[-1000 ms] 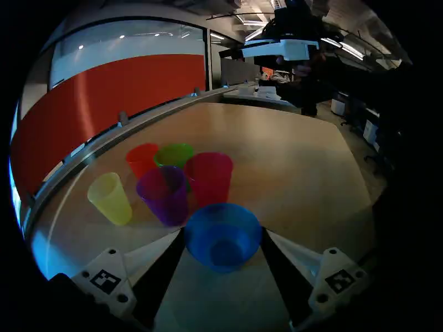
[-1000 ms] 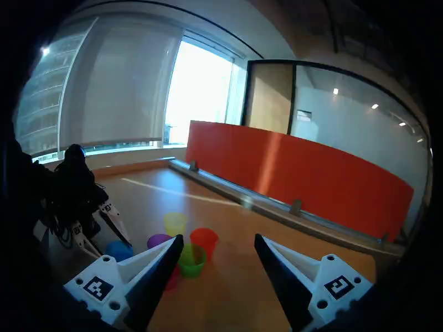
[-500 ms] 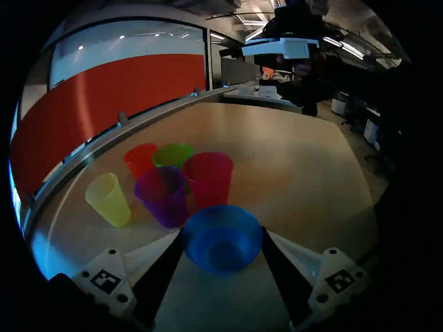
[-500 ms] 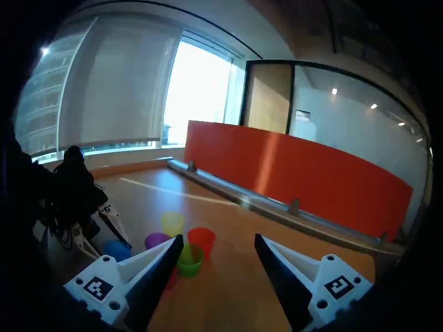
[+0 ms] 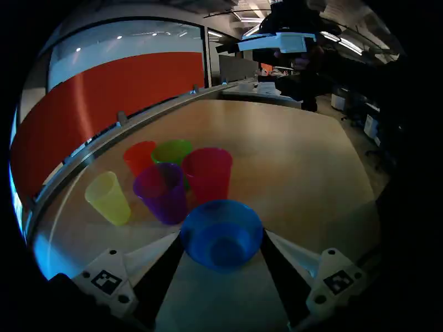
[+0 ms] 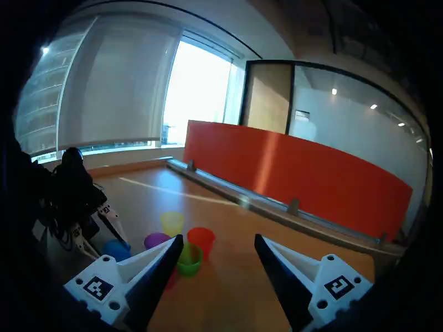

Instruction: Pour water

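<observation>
My left gripper point(image 5: 221, 243) is shut on a translucent blue cup point(image 5: 221, 235), upright, just above the wooden table point(image 5: 288, 155). Right behind it stands a cluster of cups: purple point(image 5: 162, 192), dark red point(image 5: 207, 174), orange point(image 5: 139, 157), green point(image 5: 173, 152) and, off to the left, yellow point(image 5: 108, 197). My right gripper point(image 6: 217, 239) is open and holds nothing, high over the table; the left gripper view has it far up at the back point(image 5: 277, 41). The right gripper view looks down on the cups, green point(image 6: 190, 259) and orange point(image 6: 201, 239) closest, with the blue cup point(image 6: 116, 249) at the left gripper.
A low orange wall panel point(image 5: 111, 94) with a metal rail runs along the table's far edge. A person's dark sleeve point(image 6: 69, 193) holds the left gripper. Bare tabletop stretches to the right of the cups point(image 5: 310, 182). Desks and chairs stand beyond the table.
The left gripper with the blue cup has shifted only slightly. In the left gripper view the right gripper has drifted a little upward.
</observation>
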